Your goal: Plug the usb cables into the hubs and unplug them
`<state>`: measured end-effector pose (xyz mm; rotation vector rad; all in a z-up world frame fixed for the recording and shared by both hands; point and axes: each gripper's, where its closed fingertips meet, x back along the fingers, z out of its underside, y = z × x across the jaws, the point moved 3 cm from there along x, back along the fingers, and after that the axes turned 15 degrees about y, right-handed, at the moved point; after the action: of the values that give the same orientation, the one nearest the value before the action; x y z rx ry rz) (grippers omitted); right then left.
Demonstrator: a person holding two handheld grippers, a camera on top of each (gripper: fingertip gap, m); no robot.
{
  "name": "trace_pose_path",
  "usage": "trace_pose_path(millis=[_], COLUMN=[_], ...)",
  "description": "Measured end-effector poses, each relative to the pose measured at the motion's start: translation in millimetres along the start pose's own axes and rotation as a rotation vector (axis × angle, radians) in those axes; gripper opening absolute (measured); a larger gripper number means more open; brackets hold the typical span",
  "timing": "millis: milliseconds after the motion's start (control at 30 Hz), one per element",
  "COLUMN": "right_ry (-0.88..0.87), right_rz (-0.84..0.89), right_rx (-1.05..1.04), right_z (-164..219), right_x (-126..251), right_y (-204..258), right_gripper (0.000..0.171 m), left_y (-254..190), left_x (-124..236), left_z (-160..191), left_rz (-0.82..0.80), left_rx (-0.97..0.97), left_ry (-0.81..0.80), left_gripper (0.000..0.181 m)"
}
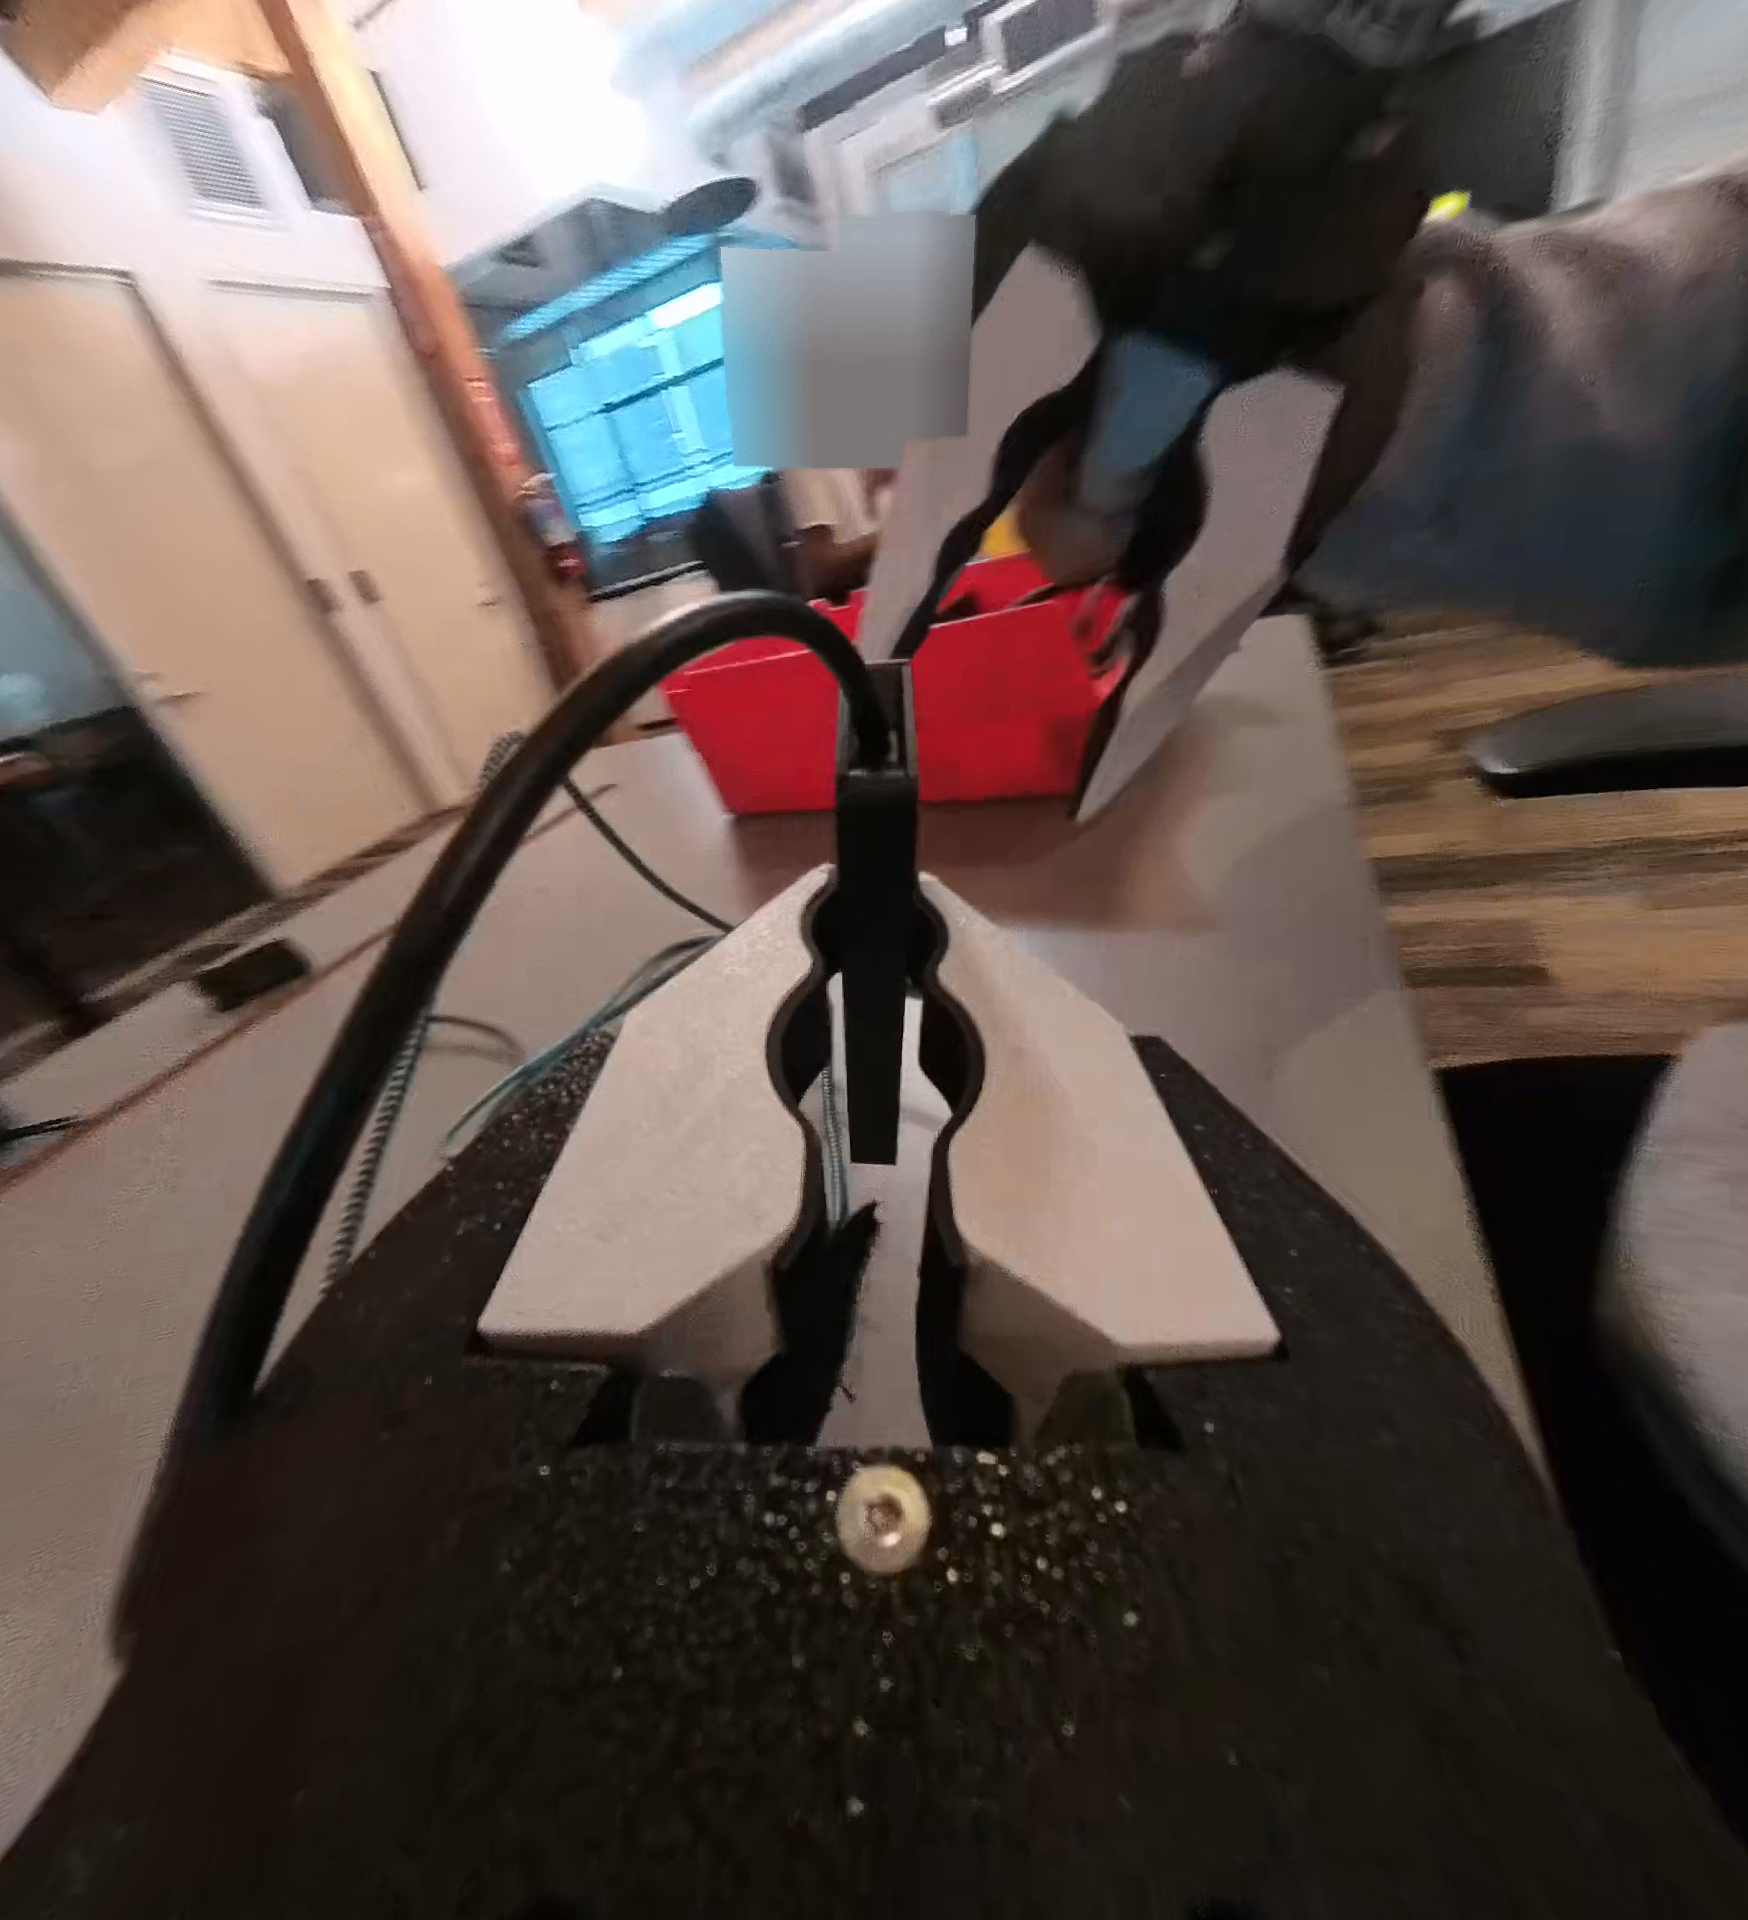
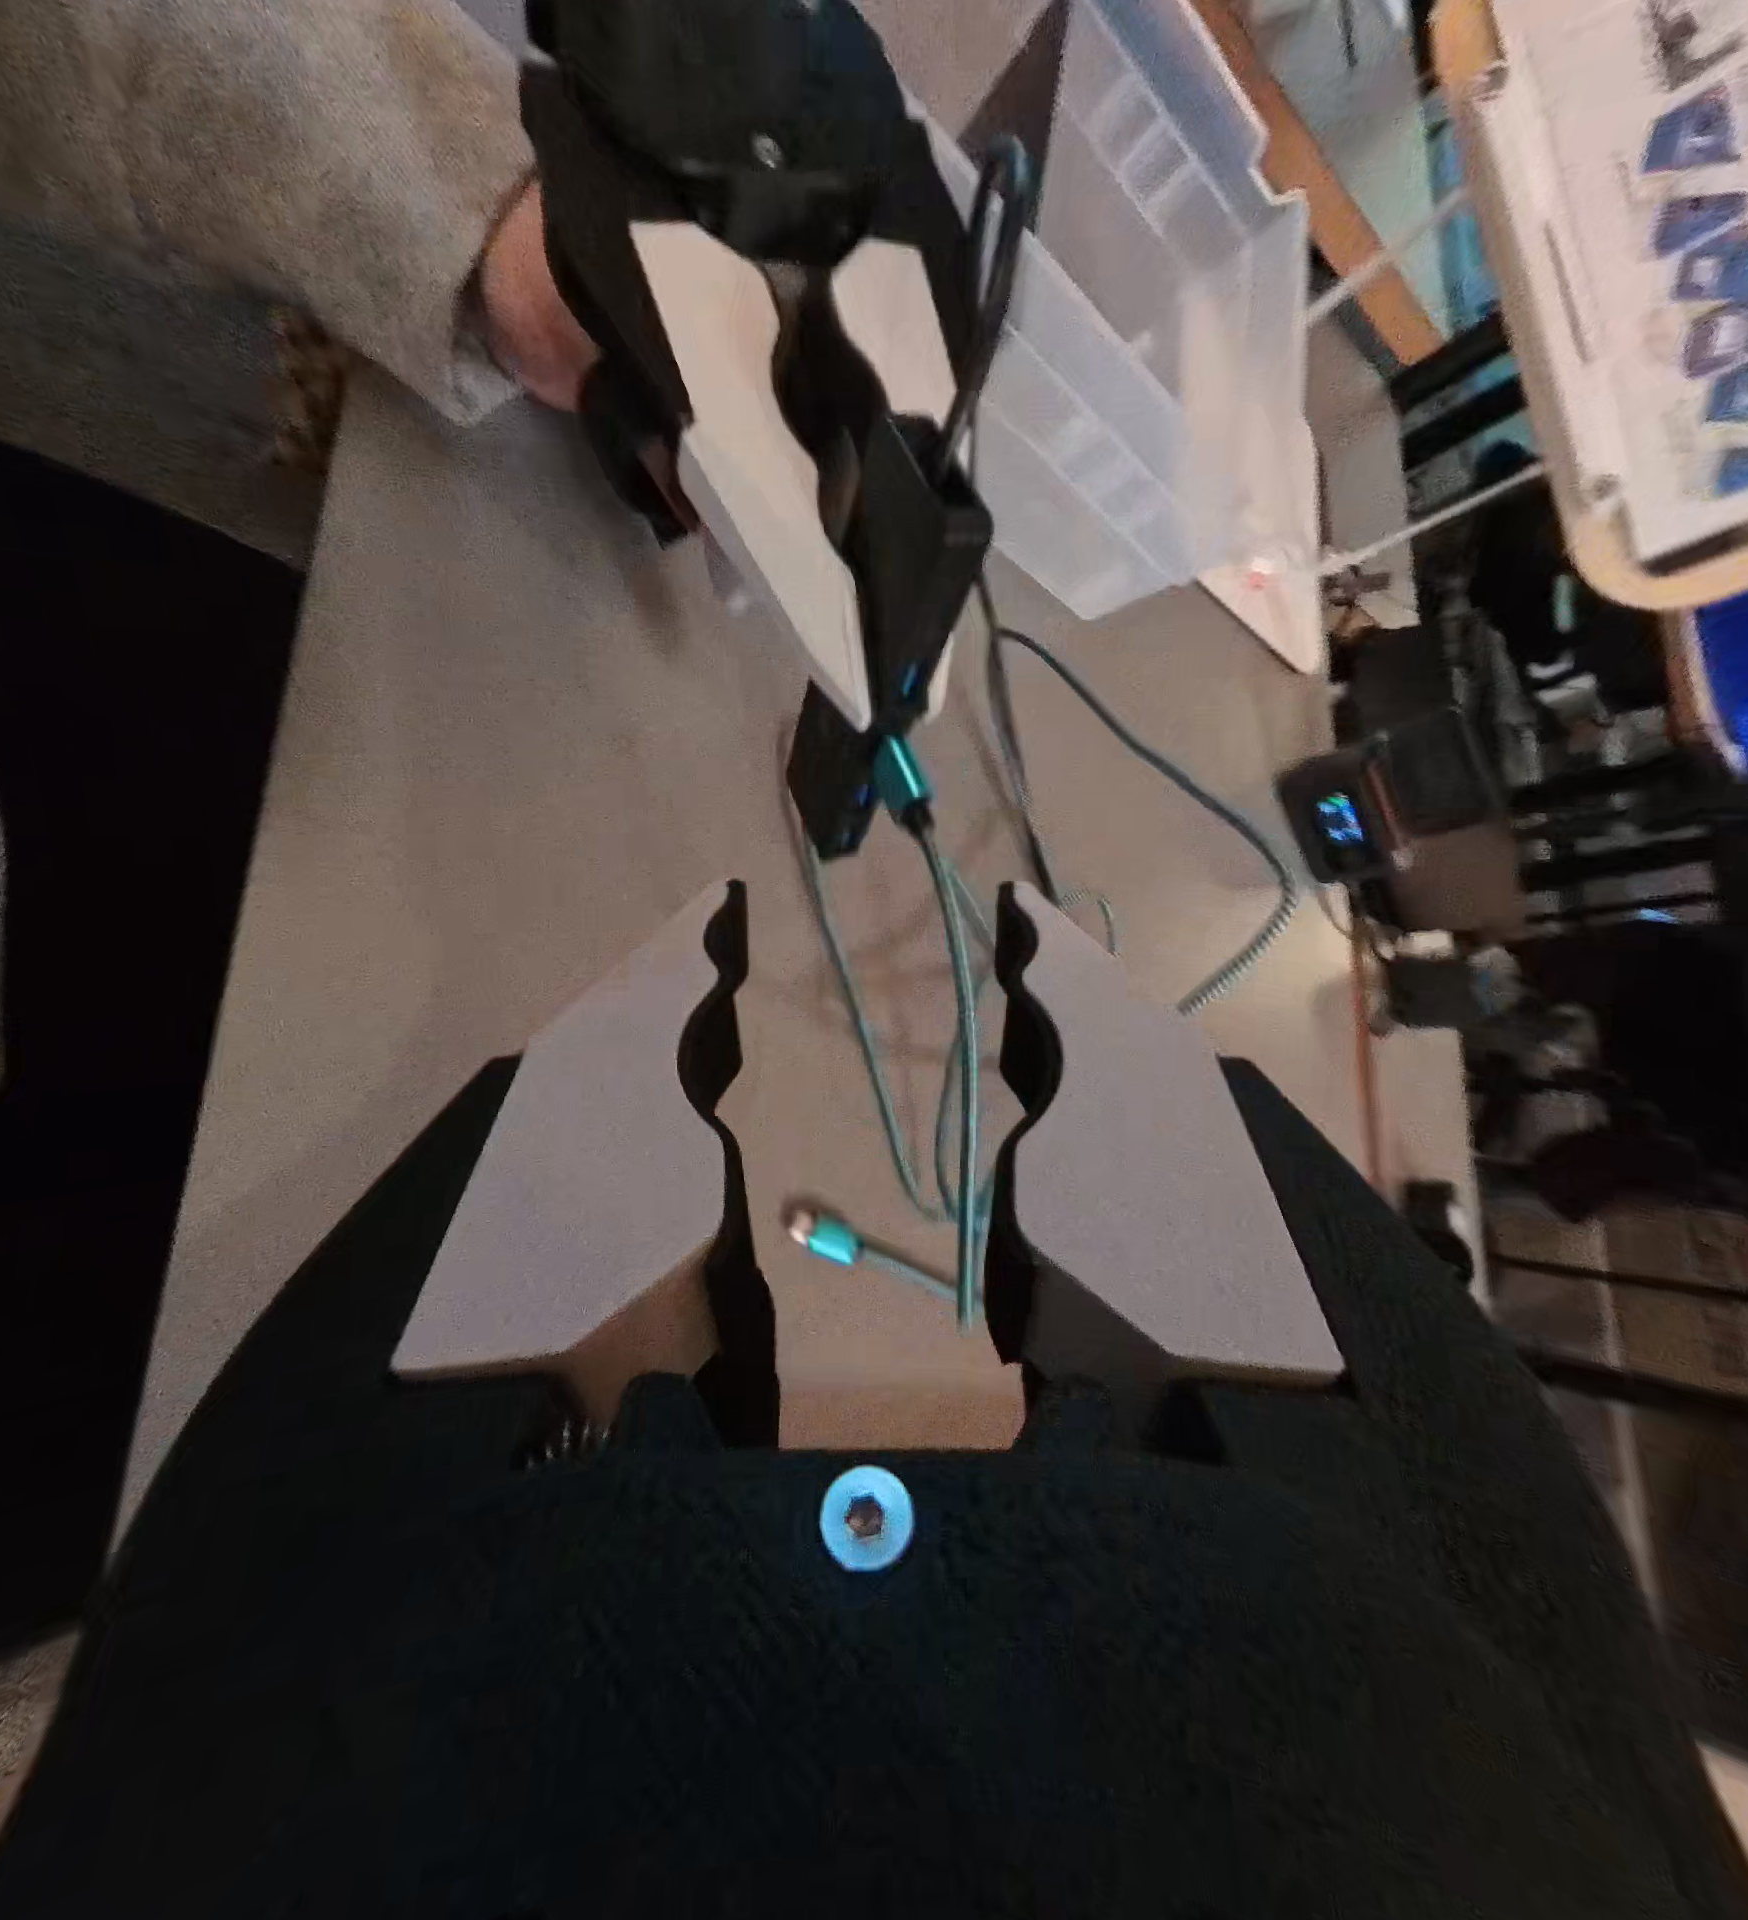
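Gripping the black hub (image 1: 875, 935) edge-on, your left gripper (image 1: 875, 914) has its pale fingers (image 1: 704, 1091) closed against the hub's flat sides near their tips, and the hub stands up out of them, raised off the table (image 1: 1109, 935). From this camera you see only the hub's narrow edge and its thick black lead (image 1: 413, 956) arching over to the left; the ports are hidden. A red bin (image 1: 797, 727) sits on the table beyond, and your right gripper (image 1: 1057, 665) hangs above it with its fingers spread and nothing between them.

Your right wrist camera fills in what the left one cannot. There the hub (image 2: 911, 540) shows its broad face, pinched in the left gripper (image 2: 880, 665), and a teal USB plug (image 2: 901, 779) is seated in a port near its lower end, its braided teal cable (image 2: 963, 1039) trailing down to the table (image 2: 537, 831). A second teal plug (image 2: 828, 1236) lies loose on the table, framed between the fingers of your right gripper (image 2: 870, 904), which are wide apart and hold nothing. A clear plastic organiser (image 2: 1140, 364) lies behind the hub, and a small camera with a lit screen (image 2: 1337, 821) stands at the table's right edge.
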<state>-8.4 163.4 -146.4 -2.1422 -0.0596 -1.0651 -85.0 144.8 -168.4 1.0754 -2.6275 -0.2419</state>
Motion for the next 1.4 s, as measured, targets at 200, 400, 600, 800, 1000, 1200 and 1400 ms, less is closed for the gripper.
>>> trace_pose_path(millis=[200,400,600,800,1000,1200,1400], right_ry=[0.002,0.071,0.110,0.092,0.143,0.183,0.206], right_rz=[-0.200,-0.212,-0.118,-0.006,0.066,0.196,0.425], right_rx=[-0.033,0.036,0.126,0.221,0.016,-0.051,-0.263], right_z=[-8,0,5,13,72,79,94], right_x=[-34,-40,-45,-43,0,16,15], right_y=[15,23,22,36,-1,-23,-77], right_gripper=[0.017,0.007,0.004,0.005,0.004,0.004,0.004], left_y=[-23,-26,-33,-43,-13,-39,-69], left_x=[-10,-12,-25,-27,-20,-31,-37], left_z=[7,8,17,22,21,26,39], left_rz=[0.122,0.126,0.018,0.014,-0.076,-0.083,-0.042], left_rx=[-0.083,-0.111,-0.227,-0.332,-0.189,-0.448,-0.703], left_ry=[0.061,0.068,0.182,0.234,0.225,0.283,0.337], left_gripper=[0.008,0.008,0.010,0.009,0.008,0.008,0.008])
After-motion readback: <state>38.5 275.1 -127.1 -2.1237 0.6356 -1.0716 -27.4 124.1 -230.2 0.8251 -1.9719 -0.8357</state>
